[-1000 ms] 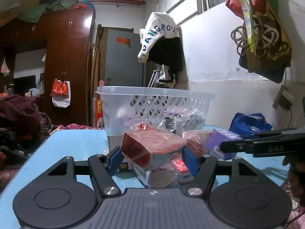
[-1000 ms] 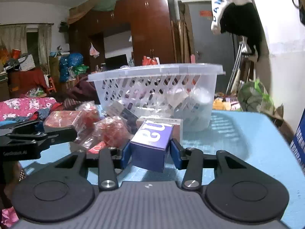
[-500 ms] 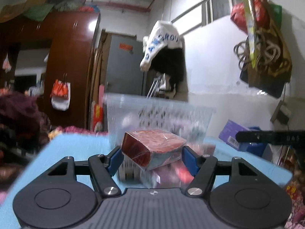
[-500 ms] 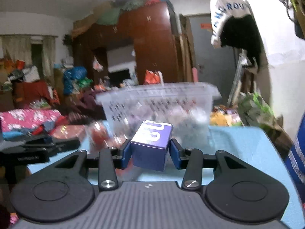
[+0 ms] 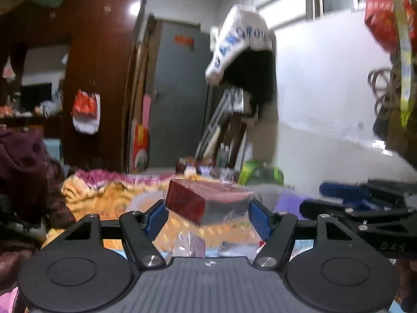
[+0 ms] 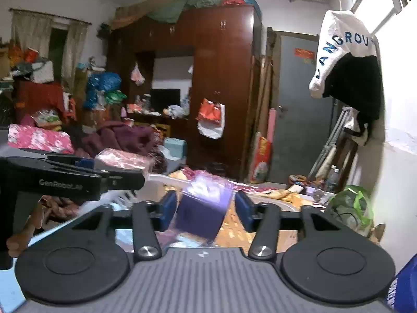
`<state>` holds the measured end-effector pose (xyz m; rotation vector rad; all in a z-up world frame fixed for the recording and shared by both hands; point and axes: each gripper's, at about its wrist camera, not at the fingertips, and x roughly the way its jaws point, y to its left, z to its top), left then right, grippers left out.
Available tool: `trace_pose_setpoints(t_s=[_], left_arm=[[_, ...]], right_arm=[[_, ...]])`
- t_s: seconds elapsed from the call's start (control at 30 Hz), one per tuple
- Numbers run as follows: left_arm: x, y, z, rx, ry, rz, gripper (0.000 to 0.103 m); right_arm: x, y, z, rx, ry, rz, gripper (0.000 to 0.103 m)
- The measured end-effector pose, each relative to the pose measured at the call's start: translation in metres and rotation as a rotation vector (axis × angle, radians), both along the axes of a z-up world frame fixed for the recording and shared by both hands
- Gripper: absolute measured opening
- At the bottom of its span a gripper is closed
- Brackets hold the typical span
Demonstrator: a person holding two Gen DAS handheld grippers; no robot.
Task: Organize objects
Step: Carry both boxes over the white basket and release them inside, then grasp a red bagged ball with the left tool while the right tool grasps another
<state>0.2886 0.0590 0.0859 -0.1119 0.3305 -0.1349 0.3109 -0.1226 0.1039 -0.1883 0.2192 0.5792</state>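
Left gripper (image 5: 207, 212): jaws opening, red plastic-wrapped box (image 5: 206, 200) between the blue pads, left pad at its corner, right pad looks just clear of it. Box sits tilted above the white basket (image 5: 271, 191), whose rim is blurred below.

Right gripper (image 6: 202, 208): jaws opening, purple box (image 6: 202, 208) between the pads with gaps on both sides, motion-blurred, over the basket rim (image 6: 169, 180).

Each gripper shows in the other's view, side by side at similar height. Brown wardrobe (image 6: 221, 78) and grey door (image 6: 297, 109) behind.
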Motion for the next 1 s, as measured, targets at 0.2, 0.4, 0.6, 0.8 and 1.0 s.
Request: trace_pose_setpoints(t_s=[0.2, 0.4, 0.6, 0.8, 1.0], left_arm=[[-0.026, 0.003, -0.004, -0.008, -0.038, -0.057, 0.090], [-0.105, 0.005, -0.035, 0.017, -0.109, 0.007, 0.090], [-0.128, 0.004, -0.081, -0.024, -0.041, 0.033, 0.087], [-0.124, -0.004, -0.092, 0.010, -0.033, 0.018, 0.073], [-0.120, -0.020, -0.100, 0.078, -0.020, 0.005, 0.059]], right_arm=[[-0.027, -0.028, -0.006, 0.079, -0.010, -0.021, 0.098], [-0.073, -0.065, -0.046, 0.154, 0.074, -0.036, 0.103], [-0.107, -0.045, -0.097, 0.155, 0.113, 0.022, 0.103], [-0.106, -0.012, -0.106, 0.034, 0.091, 0.060, 0.095], [-0.104, -0.008, -0.112, 0.008, 0.102, 0.064, 0.067]])
